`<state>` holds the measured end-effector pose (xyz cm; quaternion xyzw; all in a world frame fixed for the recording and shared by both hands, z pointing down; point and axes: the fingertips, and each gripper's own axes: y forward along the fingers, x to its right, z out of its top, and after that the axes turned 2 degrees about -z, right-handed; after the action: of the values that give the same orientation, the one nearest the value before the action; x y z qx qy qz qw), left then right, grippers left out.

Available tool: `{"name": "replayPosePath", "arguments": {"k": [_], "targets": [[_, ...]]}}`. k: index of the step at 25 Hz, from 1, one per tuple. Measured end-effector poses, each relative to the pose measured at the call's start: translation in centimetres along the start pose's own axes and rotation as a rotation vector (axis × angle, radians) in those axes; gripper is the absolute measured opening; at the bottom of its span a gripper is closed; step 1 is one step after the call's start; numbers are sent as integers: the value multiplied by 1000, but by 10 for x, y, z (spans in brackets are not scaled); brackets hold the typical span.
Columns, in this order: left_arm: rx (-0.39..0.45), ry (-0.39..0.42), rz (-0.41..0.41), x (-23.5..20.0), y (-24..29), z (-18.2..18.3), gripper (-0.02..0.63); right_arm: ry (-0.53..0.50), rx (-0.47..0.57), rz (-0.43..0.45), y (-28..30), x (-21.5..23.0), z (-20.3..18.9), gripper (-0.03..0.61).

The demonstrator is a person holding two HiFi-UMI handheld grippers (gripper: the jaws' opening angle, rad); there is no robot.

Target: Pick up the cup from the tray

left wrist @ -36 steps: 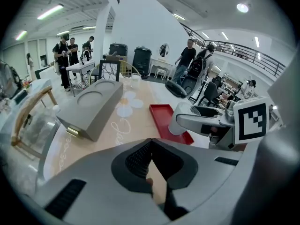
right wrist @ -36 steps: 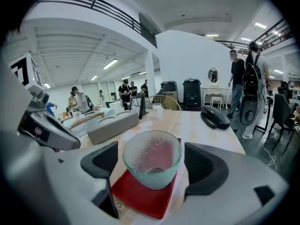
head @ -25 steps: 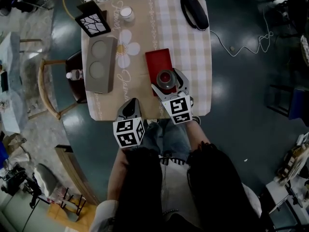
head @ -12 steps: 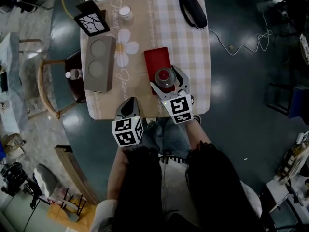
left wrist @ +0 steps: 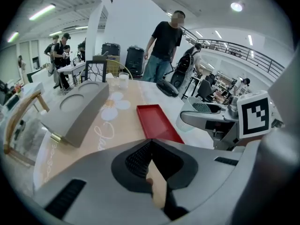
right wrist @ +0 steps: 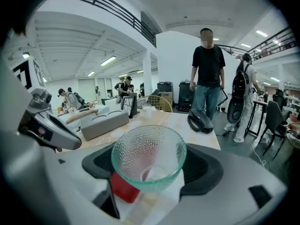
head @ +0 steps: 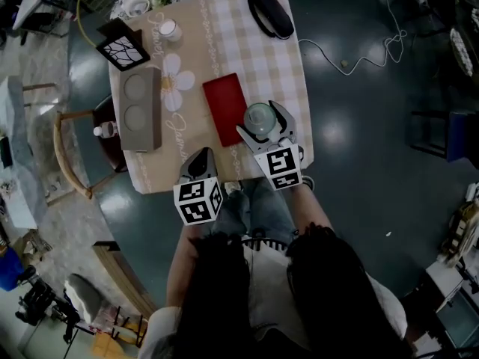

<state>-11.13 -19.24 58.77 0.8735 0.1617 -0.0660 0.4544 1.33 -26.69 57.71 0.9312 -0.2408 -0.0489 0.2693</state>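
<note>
A clear, dimpled glass cup (head: 259,115) hangs just right of the red tray (head: 226,108), over the table's near right corner. My right gripper (head: 264,129) is shut on it. In the right gripper view the cup (right wrist: 148,150) sits upright between the two jaws, with a corner of the tray (right wrist: 123,189) below it. The tray (left wrist: 156,123) lies bare in the left gripper view, where the cup (left wrist: 191,117) shows held at its right. My left gripper (head: 200,163) stays shut and holds nothing at the table's near edge.
A grey block with two round hollows (head: 138,108) lies left of the tray. A black handset-like object (head: 270,11), a small white cup (head: 169,28) and a black frame (head: 119,43) stand at the far side. A chair (head: 73,149) stands at the left. People stand beyond the table (head: 292,66).
The cup stood on the red tray between the right jaws; now it is held off the tray, shifted right. The left gripper has stayed put.
</note>
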Motion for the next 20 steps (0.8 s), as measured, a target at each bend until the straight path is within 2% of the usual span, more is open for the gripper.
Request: {"name": "replayPosePath", "arguments": {"k": [11, 20], "targets": [[-20, 68, -59, 33, 10, 3, 8, 64, -14, -97, -35, 38, -20, 407], [-49, 100, -67, 39, 16, -5, 8, 79, -29, -116, -37, 44, -39, 407]]}}
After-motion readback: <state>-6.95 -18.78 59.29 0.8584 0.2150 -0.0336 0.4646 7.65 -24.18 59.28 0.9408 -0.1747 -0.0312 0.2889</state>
